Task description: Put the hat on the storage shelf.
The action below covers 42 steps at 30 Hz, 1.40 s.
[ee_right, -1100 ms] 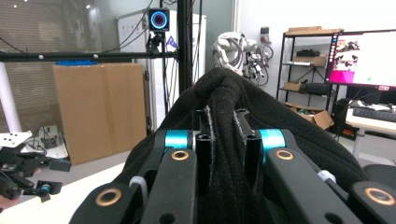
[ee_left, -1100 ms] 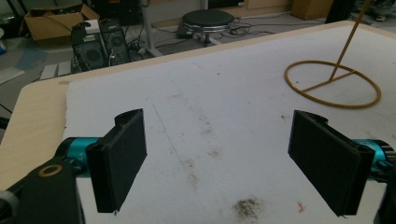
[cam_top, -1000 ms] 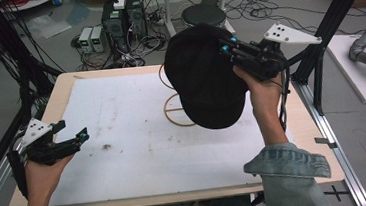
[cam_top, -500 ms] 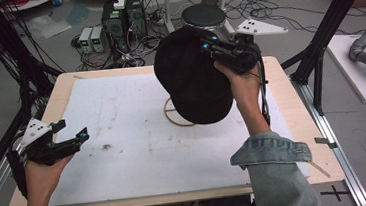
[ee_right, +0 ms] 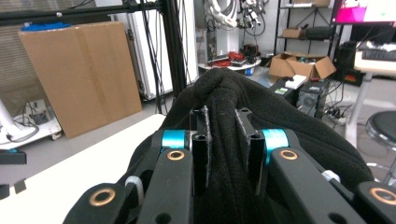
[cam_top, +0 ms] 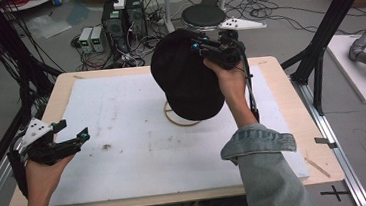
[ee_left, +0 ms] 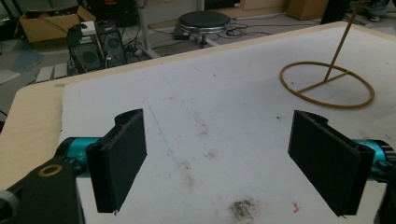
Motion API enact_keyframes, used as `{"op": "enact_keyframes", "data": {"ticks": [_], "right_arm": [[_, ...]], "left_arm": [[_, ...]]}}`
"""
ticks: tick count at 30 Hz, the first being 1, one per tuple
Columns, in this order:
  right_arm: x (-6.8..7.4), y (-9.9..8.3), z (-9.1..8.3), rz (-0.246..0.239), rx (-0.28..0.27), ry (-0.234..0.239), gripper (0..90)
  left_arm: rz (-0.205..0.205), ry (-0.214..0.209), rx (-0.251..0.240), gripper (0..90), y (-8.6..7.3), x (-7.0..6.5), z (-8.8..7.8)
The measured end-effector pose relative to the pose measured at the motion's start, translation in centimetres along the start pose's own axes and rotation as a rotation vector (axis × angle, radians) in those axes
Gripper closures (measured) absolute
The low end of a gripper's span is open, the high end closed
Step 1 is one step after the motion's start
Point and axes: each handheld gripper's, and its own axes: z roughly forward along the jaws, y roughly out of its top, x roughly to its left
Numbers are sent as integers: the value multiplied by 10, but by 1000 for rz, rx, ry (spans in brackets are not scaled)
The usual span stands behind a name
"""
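Observation:
A black cap (cam_top: pixel 186 77) hangs in the air over a thin wooden stand with a ring base (cam_top: pixel 168 117). My right gripper (cam_top: pixel 197 45) is shut on a fold of the cap's crown; its jaws have just eased open a touch, and the fabric (ee_right: pixel 303 121) stays pinched between the pads (ee_right: pixel 227 116). The stand's rod is hidden behind the cap in the high view. In the left gripper view the rod (ee_left: pixel 344 35) leans up from the ring at the far right. My left gripper (cam_top: pixel 73 131) rests open at the table's left edge, with nothing between its jaws (ee_left: pixel 224 158).
A white foam mat (cam_top: pixel 121 103) with some dirt specks covers the wooden table. Black frame posts (cam_top: pixel 325 35) stand at the table's sides. Behind the table are a round stool (cam_top: pixel 203 16), computer cases (cam_top: pixel 123 13) and loose cables on the floor.
My right hand has carried the cap leftward and slightly down, so it now hangs over the stand's ring. The left hand has stayed put.

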Motion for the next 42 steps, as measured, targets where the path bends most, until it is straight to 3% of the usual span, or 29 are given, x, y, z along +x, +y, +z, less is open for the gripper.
{"op": "enact_keyframes", "data": {"ticks": [8,18,20,28,37,42], "right_arm": [[-6,-1,12,41,10,-21,781],[-9,-5,26,86,41,-94,719],[-9,-6,27,91,45,-88,707],[-9,-7,29,89,63,-110,677],[-10,-9,31,93,82,-121,590],[-11,-8,28,92,75,-130,493]], "left_arm": [[1,-3,-2,195,1,-1,0],[11,-11,-2,195,2,-2,0],[12,-11,-2,195,2,-2,0],[16,-17,-4,195,3,-5,1],[15,-17,-5,195,3,-4,1],[16,-19,-3,195,3,-5,1]]}}
